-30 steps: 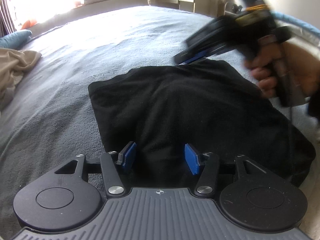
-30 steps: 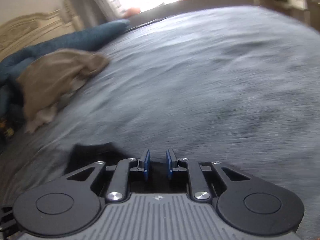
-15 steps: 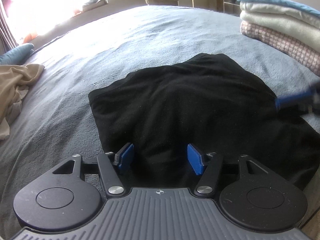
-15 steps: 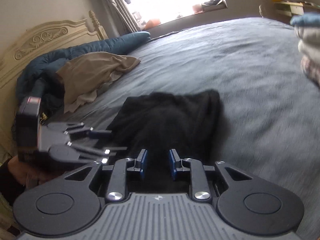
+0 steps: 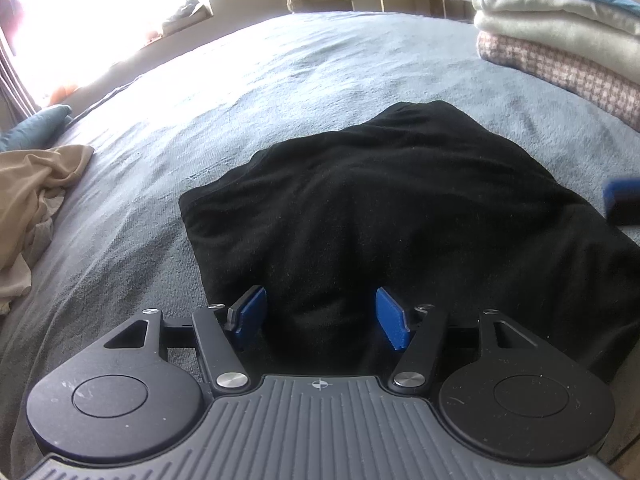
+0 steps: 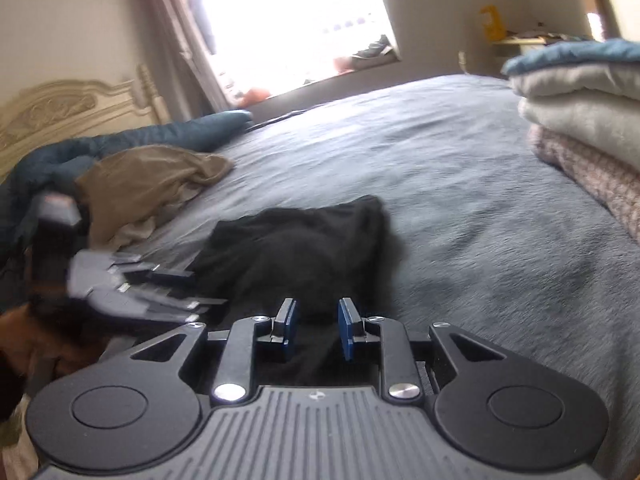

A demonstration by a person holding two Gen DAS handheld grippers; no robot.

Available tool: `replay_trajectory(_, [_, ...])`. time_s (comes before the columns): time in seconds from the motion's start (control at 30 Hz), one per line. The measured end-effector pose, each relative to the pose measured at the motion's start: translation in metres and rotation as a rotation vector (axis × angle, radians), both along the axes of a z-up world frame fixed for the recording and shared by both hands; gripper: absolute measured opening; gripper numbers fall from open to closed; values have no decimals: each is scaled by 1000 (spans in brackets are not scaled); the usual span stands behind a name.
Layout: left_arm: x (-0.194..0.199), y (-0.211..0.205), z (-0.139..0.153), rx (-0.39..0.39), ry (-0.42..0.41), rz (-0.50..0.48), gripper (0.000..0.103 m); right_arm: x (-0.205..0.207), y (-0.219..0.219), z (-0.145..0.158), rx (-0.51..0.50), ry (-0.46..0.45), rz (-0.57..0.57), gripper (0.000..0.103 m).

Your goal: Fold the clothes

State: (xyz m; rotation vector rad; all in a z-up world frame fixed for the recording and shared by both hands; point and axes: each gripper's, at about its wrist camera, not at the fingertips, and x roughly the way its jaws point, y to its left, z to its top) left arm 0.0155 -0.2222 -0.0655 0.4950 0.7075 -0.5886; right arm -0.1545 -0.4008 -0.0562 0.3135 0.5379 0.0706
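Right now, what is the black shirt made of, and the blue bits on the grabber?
The black shirt looks like soft knitted cotton or jersey: matte, limp, specked with lint, though I can't be sure of the fibre. The blue pads on the left hand-held gripper look like rubber or moulded plastic: dull, with a ridged edge.

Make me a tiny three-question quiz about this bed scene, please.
1. True or false: the black folded cloth garment lies on the grey bedspread.
2. What sits at the right edge: A) stack of folded blankets, B) a laundry basket?
3. Which has the wider gap, the left gripper or the right gripper?

Key: 1 true. 2 A. 3 left; both are open, gripping nothing.
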Motion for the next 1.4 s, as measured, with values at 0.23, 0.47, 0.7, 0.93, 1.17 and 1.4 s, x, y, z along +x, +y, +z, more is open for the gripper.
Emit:
replay_trajectory(0.23, [0,0,0,3,-2,0,62,-14,11,-19,-114,90,-31,25])
replay_trajectory(0.47, [-1,3,0,-24,-6,9,62,-45,15,-1,-66,-48,-34,26])
replay_trajectory(0.7, [-23,32,20,-72,-85,31,62,-50,22,-5,-29,-78,-70,26])
replay_trajectory(0.93, [-64,63,33,-213,-21,-19,63,-58,21,-13,36,-87,-135,26])
replay_trajectory(1.17, [-92,68,1,-227,69,-54,63,-53,33,-15,58,-89,-146,26])
replay_trajectory(1.4, [-106,95,-13,-245,93,-20,64,-57,40,-11,59,-76,-173,29])
